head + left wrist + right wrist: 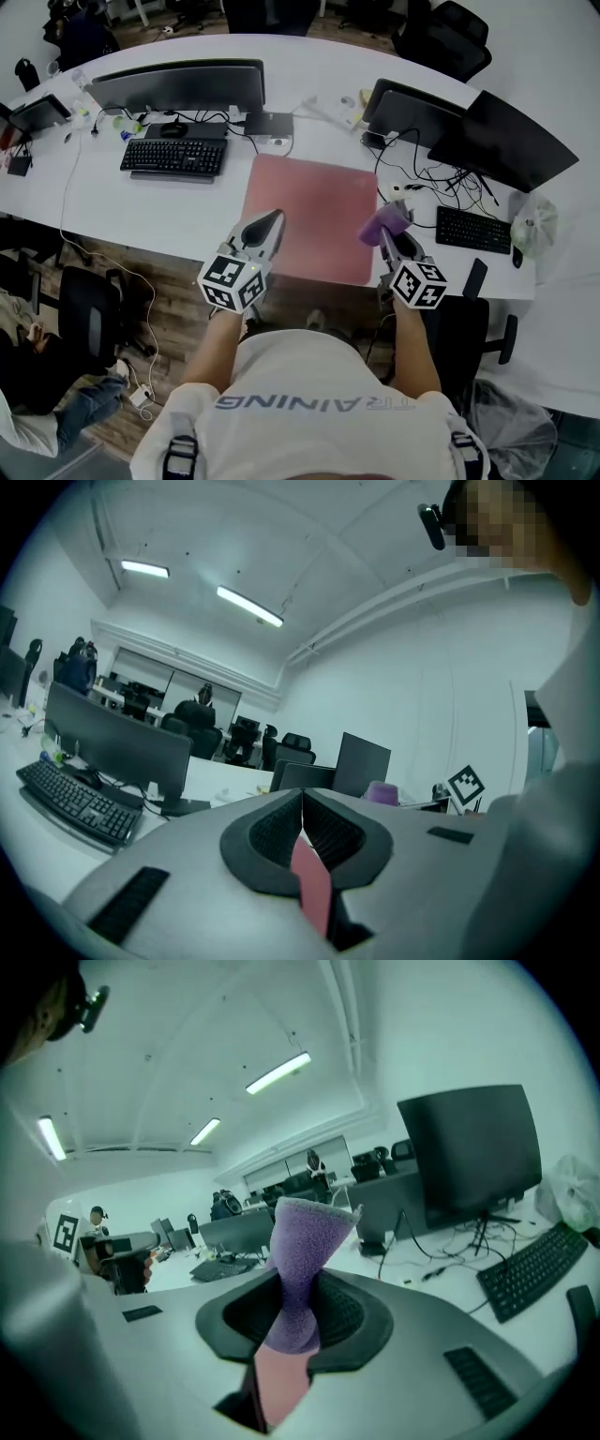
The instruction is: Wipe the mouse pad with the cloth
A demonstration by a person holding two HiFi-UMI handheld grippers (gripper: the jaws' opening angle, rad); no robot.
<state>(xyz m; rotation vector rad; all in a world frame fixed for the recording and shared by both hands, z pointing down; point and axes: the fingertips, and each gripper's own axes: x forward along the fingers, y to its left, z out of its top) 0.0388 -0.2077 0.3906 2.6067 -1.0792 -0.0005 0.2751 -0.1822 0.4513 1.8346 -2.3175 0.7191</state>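
Observation:
A pink mouse pad (314, 214) lies on the white desk in front of me. My right gripper (386, 228) is shut on a purple cloth (387, 222), held above the pad's right edge; in the right gripper view the cloth (302, 1269) stands up pinched between the jaws. My left gripper (272, 221) hovers over the pad's near left corner, shut with nothing in it. In the left gripper view its jaws (302, 808) meet, with a strip of the pink pad (312, 885) showing below them.
A black keyboard (174, 156) and monitor (178, 86) stand at the back left. Two more monitors (502, 139), a tangle of cables (427, 178), a second keyboard (472, 230) and a phone (474, 277) crowd the right. Office chairs stand beside the desk.

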